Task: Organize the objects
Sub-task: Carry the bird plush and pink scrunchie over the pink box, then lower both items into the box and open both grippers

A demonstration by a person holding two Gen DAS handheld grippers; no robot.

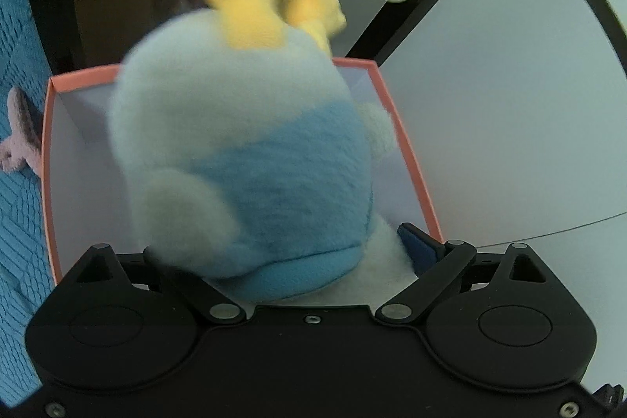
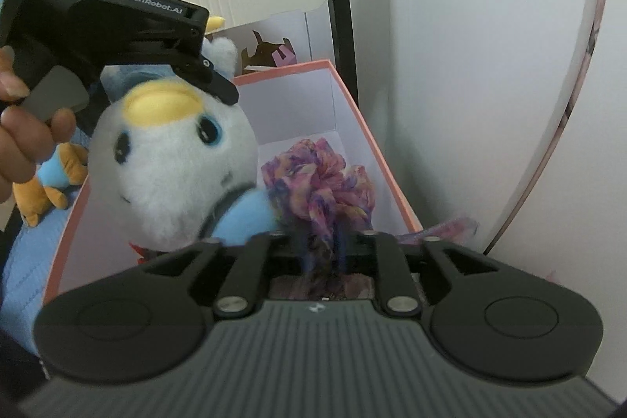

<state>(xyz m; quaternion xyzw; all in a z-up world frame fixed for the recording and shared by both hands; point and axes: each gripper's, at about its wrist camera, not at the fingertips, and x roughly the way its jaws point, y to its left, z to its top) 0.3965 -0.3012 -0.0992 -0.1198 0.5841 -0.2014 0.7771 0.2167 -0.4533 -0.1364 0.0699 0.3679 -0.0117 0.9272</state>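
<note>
Left gripper (image 2: 211, 81) clamps fuzzy round plush (image 2: 172, 175); right gripper (image 2: 321, 249) pinches crinkled scarf (image 2: 321, 179).

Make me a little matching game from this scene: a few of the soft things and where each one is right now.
Things:
1. white and blue plush
2. purple scrunchie
3. orange plush
4. pink plush

Places:
A. on the blue blanket, left of the box
B. gripped by the right tongs
C. gripped by the left tongs
D. on the blanket, behind the person's hand

Pairs: 1-C, 2-B, 3-D, 4-A
</note>
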